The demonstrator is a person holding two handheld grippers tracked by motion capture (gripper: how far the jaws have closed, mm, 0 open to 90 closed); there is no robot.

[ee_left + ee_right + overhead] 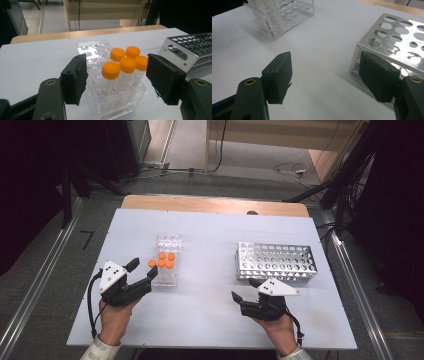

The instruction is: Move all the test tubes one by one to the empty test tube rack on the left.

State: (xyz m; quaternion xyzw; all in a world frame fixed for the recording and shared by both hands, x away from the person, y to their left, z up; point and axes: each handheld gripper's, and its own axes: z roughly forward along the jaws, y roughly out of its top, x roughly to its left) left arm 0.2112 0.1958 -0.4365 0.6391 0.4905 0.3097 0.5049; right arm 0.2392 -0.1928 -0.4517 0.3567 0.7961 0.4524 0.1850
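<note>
Left gripper (pixel 116 82) is hovering at the near end of the clear rack (pixel 166 260), its jaws standing wide and gripping nothing, with the five orange-capped tubes (pixel 126 66) framed between them but untouched; right gripper (pixel 248 301) is resting well to the right of the clear rack, jaws likewise wide and empty, just in front of the metal rack (pixel 276 262). The tubes are standing packed cap to cap in the near half of the clear rack; a pad closing on one is likely to be nudging its neighbour, and the light rack risks sliding or tipping on the white tabletop (pixel 210 310) if a tube is being pulled at a slant. In the right gripper view the clear rack's tube caps are being cut off at the top edge; beyond the clear rack, its far wells are reading as empty, though glare is making this uncertain; the metal rack's lower tier is lying in shadow.
</note>
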